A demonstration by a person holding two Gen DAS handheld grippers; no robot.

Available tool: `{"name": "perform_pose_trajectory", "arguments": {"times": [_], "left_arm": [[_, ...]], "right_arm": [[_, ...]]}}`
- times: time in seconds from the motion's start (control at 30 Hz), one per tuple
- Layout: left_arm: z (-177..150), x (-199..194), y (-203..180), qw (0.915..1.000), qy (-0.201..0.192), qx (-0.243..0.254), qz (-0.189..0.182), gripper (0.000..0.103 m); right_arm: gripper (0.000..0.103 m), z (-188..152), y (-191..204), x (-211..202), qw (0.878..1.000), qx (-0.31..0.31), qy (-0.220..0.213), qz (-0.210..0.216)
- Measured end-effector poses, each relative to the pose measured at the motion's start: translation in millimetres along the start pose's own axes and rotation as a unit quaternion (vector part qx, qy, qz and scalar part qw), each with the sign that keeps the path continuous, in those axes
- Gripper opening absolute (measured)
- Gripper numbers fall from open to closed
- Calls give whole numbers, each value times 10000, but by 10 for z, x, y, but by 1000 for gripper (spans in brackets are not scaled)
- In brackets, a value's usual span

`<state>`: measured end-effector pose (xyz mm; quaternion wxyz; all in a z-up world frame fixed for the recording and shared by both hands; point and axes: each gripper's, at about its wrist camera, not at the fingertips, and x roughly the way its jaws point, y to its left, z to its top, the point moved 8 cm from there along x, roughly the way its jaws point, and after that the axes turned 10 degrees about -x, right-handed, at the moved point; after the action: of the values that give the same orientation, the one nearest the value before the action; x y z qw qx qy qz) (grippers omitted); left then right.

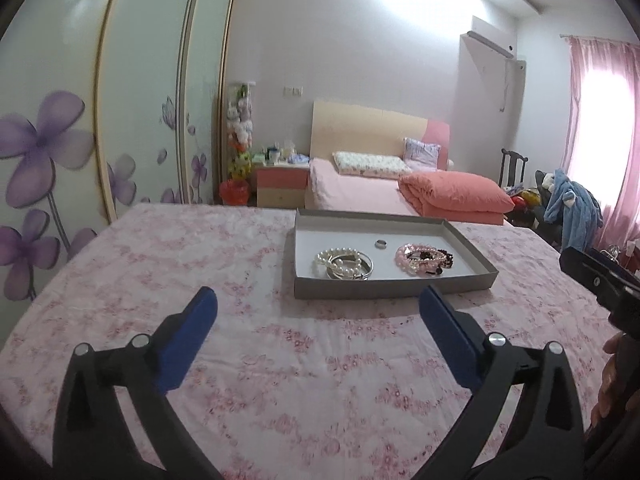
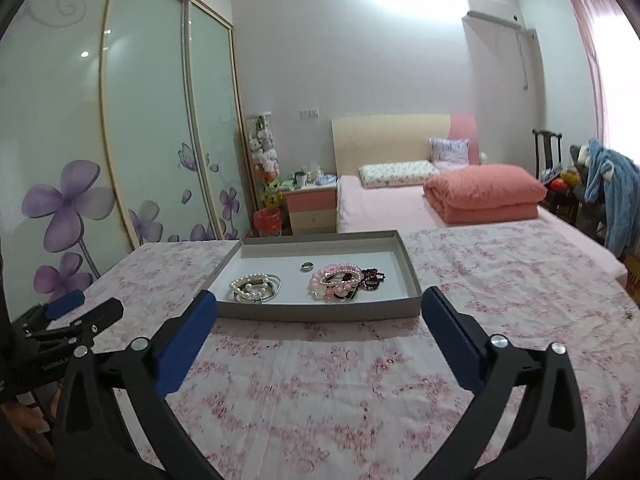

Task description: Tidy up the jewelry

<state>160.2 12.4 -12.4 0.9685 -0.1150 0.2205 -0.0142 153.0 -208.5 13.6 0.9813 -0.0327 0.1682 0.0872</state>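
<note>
A shallow grey tray (image 1: 392,289) (image 2: 320,313) lies on the pink floral cloth. Inside it lie white pearl bracelets with silver bangles (image 1: 344,265) (image 2: 254,286), a small silver ring (image 1: 380,243) (image 2: 307,266), pink bead bracelets (image 1: 414,258) (image 2: 334,282) and dark red beads (image 1: 447,259) (image 2: 374,274). My left gripper (image 1: 318,300) hangs open over the cloth, short of the tray's near wall, nothing between its blue pads. My right gripper (image 2: 318,304) is open too, its tips level with the tray's near wall, empty. Each gripper shows at the edge of the other's view.
The cloth-covered table (image 1: 280,360) ends just behind the tray. Beyond it stand a bed (image 1: 360,192) with a folded coral quilt (image 1: 456,196), a nightstand (image 1: 280,184), a flowered sliding wardrobe (image 1: 60,140) at left, and a chair with clothes (image 1: 568,200) at right.
</note>
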Motion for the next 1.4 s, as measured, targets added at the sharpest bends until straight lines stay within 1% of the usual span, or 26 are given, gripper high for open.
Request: {"name": "perform_pose_trajectory", "arguments": {"times": [0.13, 0.37, 0.5, 0.7, 1.4], "left_arm": [[-25, -162, 4, 9999, -115, -10, 7, 99], [-143, -363, -38, 9996, -219, 148, 115, 99], [-178, -427, -66, 9994, -248, 209, 81, 99], [-224, -439, -75, 9995, -232, 201, 104, 99], [-272, -404, -49, 9997, -158, 132, 160, 99]], "right_arm": [[101, -68, 58, -147, 9998, -148, -49, -113], [101, -207, 60, -331, 9995, -85, -202, -234], [101, -262, 95, -358, 9996, -54, -202, -176], [101, -317, 138, -402, 9996, -67, -228, -125], [101, -291, 163, -420, 9996, -58, -233, -117]]}}
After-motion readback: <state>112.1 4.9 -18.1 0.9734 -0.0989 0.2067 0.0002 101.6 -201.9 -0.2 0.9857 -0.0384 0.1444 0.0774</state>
